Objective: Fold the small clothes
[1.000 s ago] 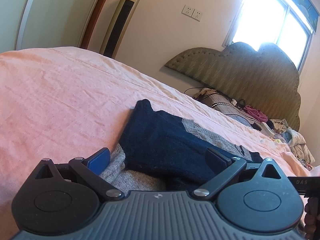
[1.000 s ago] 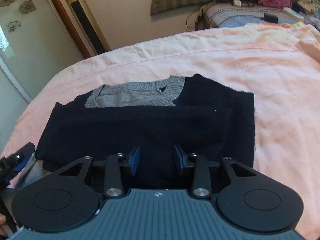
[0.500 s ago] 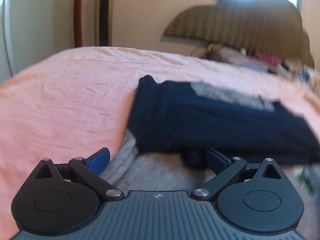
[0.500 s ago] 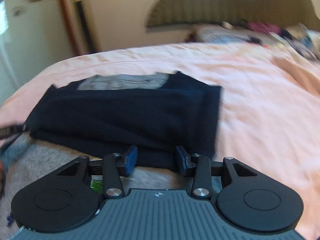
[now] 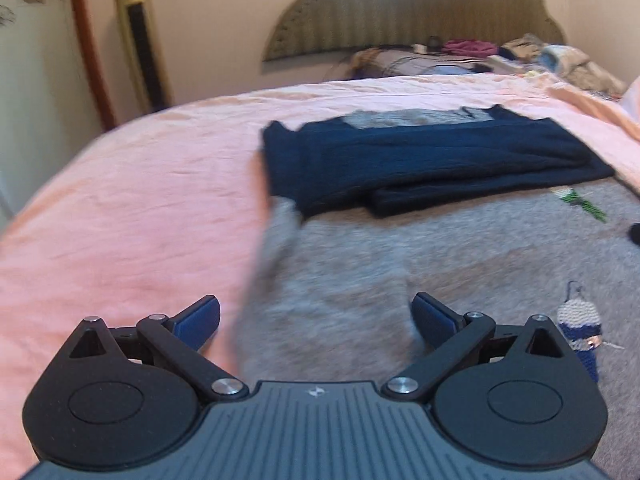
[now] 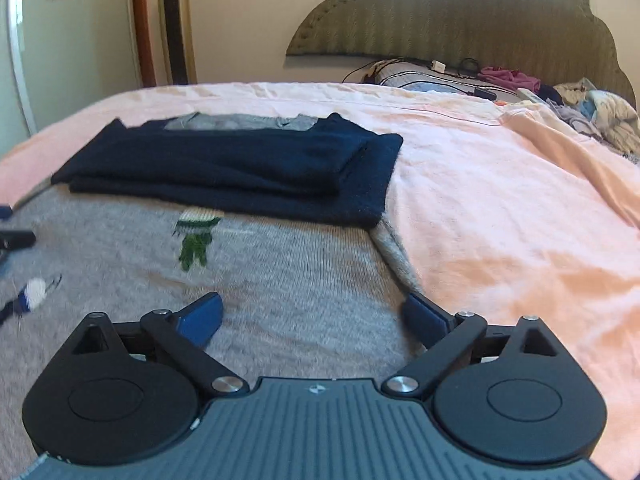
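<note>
A grey knitted sweater [image 5: 420,264] with navy sleeves lies flat on the pink bed sheet [image 5: 132,216]. Its navy sleeves [image 5: 420,160] are folded across the upper body, below the grey collar [image 5: 404,117]. In the right wrist view the same grey body [image 6: 280,264], navy sleeves [image 6: 240,168] and a green knitted motif [image 6: 196,240] show. My left gripper [image 5: 316,316] is open and empty over the sweater's lower left edge. My right gripper [image 6: 312,316] is open and empty over the lower right edge.
A padded headboard [image 6: 460,12] stands at the far end, with a pillow, cables and a heap of clothes [image 6: 592,108] before it. A tall gold tower fan [image 5: 140,40] stands by the wall at the left. Pink sheet stretches to the right [image 6: 520,220].
Both grippers have drawn back from the navy sleeves toward the sweater's hem. The right gripper's jaws have opened wide. More of the grey body now shows.
</note>
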The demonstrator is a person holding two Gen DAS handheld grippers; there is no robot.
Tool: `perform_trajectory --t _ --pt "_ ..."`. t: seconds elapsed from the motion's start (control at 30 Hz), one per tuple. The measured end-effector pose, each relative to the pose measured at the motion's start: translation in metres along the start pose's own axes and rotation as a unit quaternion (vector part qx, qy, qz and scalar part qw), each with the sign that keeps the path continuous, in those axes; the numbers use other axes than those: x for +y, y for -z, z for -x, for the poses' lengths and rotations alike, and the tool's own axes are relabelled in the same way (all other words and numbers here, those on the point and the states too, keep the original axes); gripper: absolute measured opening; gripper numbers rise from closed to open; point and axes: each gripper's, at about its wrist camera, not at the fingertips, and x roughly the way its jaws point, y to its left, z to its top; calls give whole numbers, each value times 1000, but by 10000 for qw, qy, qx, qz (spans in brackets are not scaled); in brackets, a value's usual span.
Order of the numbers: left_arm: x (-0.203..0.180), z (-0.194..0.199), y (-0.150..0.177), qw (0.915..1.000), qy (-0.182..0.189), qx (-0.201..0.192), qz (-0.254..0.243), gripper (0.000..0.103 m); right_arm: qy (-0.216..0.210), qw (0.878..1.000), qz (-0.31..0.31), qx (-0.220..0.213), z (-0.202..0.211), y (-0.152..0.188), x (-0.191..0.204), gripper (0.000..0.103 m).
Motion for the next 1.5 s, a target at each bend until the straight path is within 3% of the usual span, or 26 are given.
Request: perform_trajectory --t 0.03,0.07,0.13,0.2,0.23,0.27,0.33,0.37,0.43,0.53,0.57,0.67,0.73,0.77,0.8,0.87,0.97,1.07,1.17,1.23,1.27,1.33,1.37,1.43,1.5 --pt "-3 11 1 10000 21 -59 41 102 47 10000 -31 10 9 -2 9 89" --pt "-9 23 4 9996 217 -144 132 102 -186 9998 11 -124 21 0 21 89" --pt "-22 39 9 9975 646 -184 207 102 -676 9971 185 -302 39 7 43 98" --pt "-41 44 22 9962 869 -55 -58 102 -842 9957 367 -64 37 18 59 100" --pt "-48 41 31 9964 793 69 -303 103 -772 9959 452 155 31 26 62 100" --pt "-44 44 42 9960 829 -151 -308 103 -754 9958 511 -55 32 37 58 103" --pt "-22 47 47 9961 884 -1 -78 103 -775 9963 305 -191 38 46 37 103" --pt "-12 49 50 9974 720 6 -58 103 -513 9982 275 -122 40 48 28 103" --pt "5 52 55 9983 582 28 18 103 -544 9983 145 -130 43 52 10 103" --pt "7 67 55 9998 135 85 114 103 -84 9996 244 61 56 45 26 100" --pt "0 76 56 9998 136 48 122 103 -153 9996 218 46 64 43 36 99" --pt "-26 98 64 9957 897 22 221 103 -886 9949 457 -165 86 45 72 102" --pt "-49 100 77 9931 1151 197 -49 103 -960 9920 821 -6 85 56 93 102" --pt "-58 103 87 9945 1007 -32 -287 103 -841 9910 1030 168 80 63 100 103" --pt "-57 107 92 9947 966 -120 -332 103 -895 9913 970 -13 82 73 95 103" --pt "-39 110 97 9951 983 -5 -136 103 -975 9937 542 -76 86 85 70 103" --pt "-18 117 104 9969 788 27 -41 103 -556 9983 189 -17 96 92 43 103" --pt "-26 132 100 9991 419 82 -81 103 -194 9997 22 164 107 87 48 103" --pt "-49 150 98 9942 1062 -99 -125 103 -820 9966 32 -14 125 84 76 103" --pt "-67 149 104 9901 1349 34 -379 103 -1151 9929 262 121 125 89 97 103" --pt "-72 144 110 9898 1317 194 -501 103 -1120 9922 467 297 120 95 106 103" --pt "-61 144 123 9903 1356 -6 -309 103 -1051 9905 879 -85 125 113 105 103" --pt "-55 146 124 9914 1274 14 -307 103 -1103 9914 701 -84 127 116 94 103" --pt "-39 151 125 9942 1064 112 -129 103 -796 9955 523 11 133 117 77 103" --pt "-19 159 126 9954 904 192 257 103 -661 9975 125 217 143 113 60 103"
